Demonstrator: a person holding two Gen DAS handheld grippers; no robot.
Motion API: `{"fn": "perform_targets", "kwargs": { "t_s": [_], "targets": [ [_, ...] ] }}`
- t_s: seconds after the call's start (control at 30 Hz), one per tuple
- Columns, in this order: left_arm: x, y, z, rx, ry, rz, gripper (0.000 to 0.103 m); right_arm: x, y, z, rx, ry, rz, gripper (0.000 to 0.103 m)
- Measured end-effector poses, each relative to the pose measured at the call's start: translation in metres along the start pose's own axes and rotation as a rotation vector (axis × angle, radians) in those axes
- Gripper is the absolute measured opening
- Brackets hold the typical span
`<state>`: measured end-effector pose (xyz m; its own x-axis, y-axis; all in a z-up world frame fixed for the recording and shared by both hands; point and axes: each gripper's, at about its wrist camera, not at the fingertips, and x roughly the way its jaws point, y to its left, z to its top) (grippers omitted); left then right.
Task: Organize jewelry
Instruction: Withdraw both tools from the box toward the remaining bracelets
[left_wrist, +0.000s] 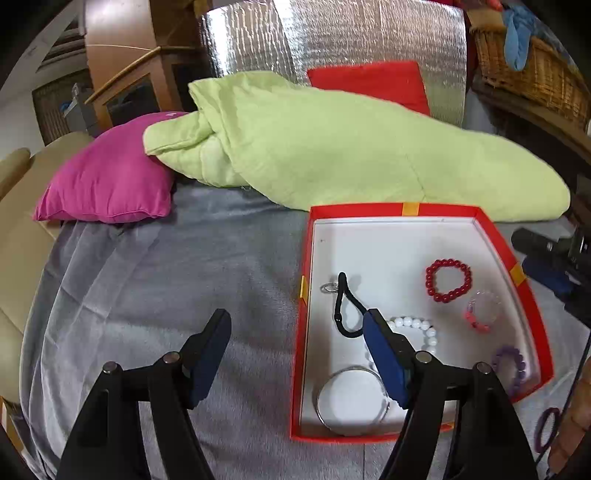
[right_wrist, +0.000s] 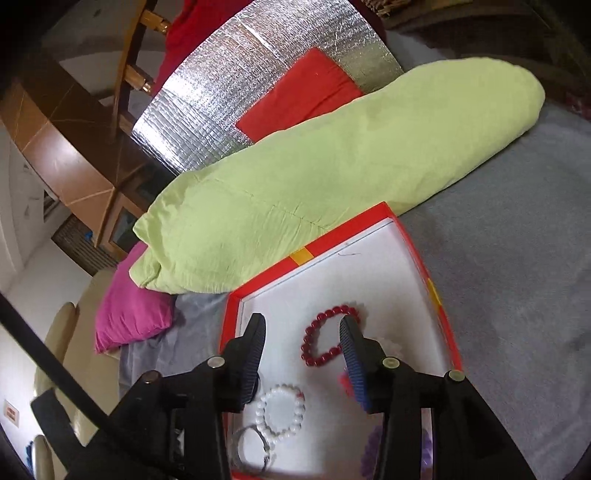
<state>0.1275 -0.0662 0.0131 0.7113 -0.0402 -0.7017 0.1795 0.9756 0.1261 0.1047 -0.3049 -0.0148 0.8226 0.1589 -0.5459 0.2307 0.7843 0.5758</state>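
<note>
A red box (left_wrist: 436, 209) with a white inside sits on the grey bed cover and holds jewelry: a red bead bracelet (left_wrist: 448, 280), a pink bracelet (left_wrist: 480, 312), a purple bracelet (left_wrist: 511, 365), a white bead bracelet (left_wrist: 417, 326), a silver bangle (left_wrist: 351, 397), a black cord (left_wrist: 343, 310) and a small silver ring (left_wrist: 328, 287). My left gripper (left_wrist: 295, 332) is open and empty, straddling the box's left wall. My right gripper (right_wrist: 303, 328) is open and empty above the box (right_wrist: 439, 295), around the red bead bracelet (right_wrist: 325, 339). The white bracelet (right_wrist: 280, 413) lies below it.
A light green quilt (left_wrist: 314, 147) lies behind the box, with a magenta pillow (left_wrist: 110, 177) to its left and a red cushion (left_wrist: 373, 79) against a foil sheet. A wicker basket (left_wrist: 532, 74) stands at the far right. A purple ring (left_wrist: 546, 428) lies outside the box at right.
</note>
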Motion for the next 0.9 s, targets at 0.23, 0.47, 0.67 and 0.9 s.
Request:
{"fn": "perform_targets", "kwargs": {
  "t_s": [0.23,0.47,0.67,0.9],
  "targets": [
    [-0.019,0.006,-0.006,-0.002,-0.029,0.012,0.076,-0.029,0.011,-0.01,-0.06,-0.013,-0.03,0.046],
    [-0.031,0.013,-0.009,-0.01,-0.047,0.015,0.076,-0.06,0.02,-0.025,-0.143,-0.022,-0.057,0.046],
    [-0.038,0.016,-0.013,-0.015,-0.049,0.017,0.076,-0.086,0.016,-0.037,-0.167,-0.033,-0.062,0.046],
    [-0.05,0.019,-0.021,-0.019,-0.054,0.014,0.076,-0.115,0.009,-0.045,-0.201,-0.059,-0.096,0.046]
  ]
}}
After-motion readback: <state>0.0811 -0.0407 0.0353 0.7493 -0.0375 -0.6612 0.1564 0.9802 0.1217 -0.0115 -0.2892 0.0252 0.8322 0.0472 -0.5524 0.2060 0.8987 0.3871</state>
